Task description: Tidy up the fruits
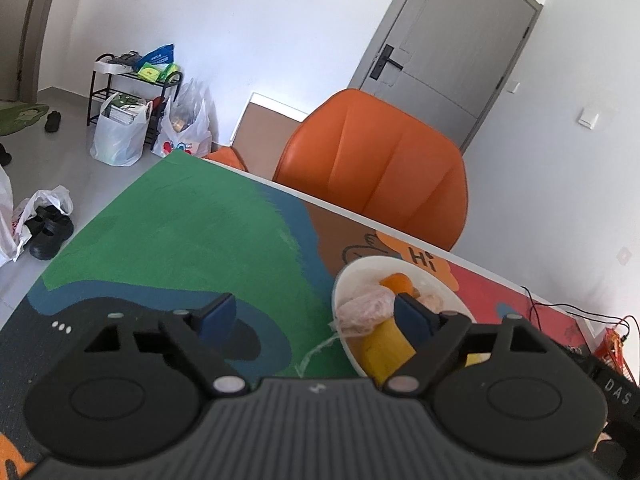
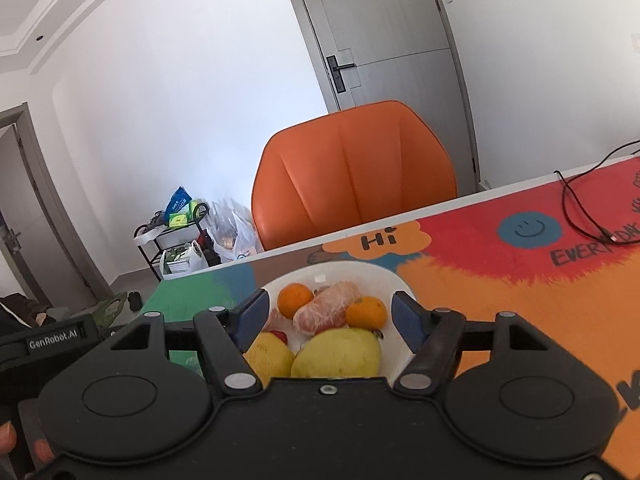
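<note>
Straight ahead of the empty, wide-open right gripper [image 2: 330, 320] sat the fruit plate [image 2: 394, 280]; the open, empty left gripper [image 1: 316, 318] hung leftward.

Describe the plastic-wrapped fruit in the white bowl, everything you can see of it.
The plastic-wrapped fruit is an oblong, pinkish-orange piece under crinkled clear film, so what fruit it is cannot be told. It lies tilted in the middle of the white bowl, between two oranges: one orange at its upper left, the other orange at its lower right, both pressing against it. Its lower end sits just behind the large yellow-green fruit. The open right gripper frames it without touching.
</note>
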Demonstrator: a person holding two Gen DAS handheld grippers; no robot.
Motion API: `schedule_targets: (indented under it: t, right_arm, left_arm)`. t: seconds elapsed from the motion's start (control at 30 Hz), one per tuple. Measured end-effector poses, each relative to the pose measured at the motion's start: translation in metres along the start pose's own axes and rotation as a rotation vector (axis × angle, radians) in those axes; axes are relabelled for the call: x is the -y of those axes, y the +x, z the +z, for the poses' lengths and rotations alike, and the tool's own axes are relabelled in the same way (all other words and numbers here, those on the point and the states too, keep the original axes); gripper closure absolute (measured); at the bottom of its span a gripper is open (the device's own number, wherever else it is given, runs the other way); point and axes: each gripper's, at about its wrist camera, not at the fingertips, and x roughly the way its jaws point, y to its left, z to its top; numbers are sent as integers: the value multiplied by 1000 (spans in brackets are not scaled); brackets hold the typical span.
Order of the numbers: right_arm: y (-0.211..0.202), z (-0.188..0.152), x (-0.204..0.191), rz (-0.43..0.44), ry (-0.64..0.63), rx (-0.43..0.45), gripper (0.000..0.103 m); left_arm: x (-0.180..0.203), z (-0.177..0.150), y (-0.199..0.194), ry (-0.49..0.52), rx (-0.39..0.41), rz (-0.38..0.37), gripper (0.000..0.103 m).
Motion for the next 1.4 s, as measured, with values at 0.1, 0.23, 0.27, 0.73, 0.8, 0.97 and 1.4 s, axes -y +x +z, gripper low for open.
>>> schedule_targets:
  t: [0.1,0.23,0.27,0.73,0.8,0.97,1.4]
  right_arm:
    - [-8,-6,0,4,4,-11,35]
    - [-19,-14,1,7,6,-21,35]
    - [-22,-16,1,6,7,-23,34]
    - [-77,-41,-2,-33,19,23,13]
    - [-85,-42,-3,-43,20,36,4]
    - [-105,-44,-2,-57,38,51,0]
    - [-153,-47,-13,-74,27,67,0]
  left_arm:
    - [2,-5,-8,7,-3,-15,15]
    - [4,-12,-15,16,-15,-32,14]
    - [5,-13,-17,19,-17,-35,14]
    - [10,-38,-50,92,-44,-104,7]
    - [11,-40,-56,98,-40,-98,7]
    - [10,-43,-74,110,-36,-99,6]
    - [10,-47,-126,154,3,-118,1]
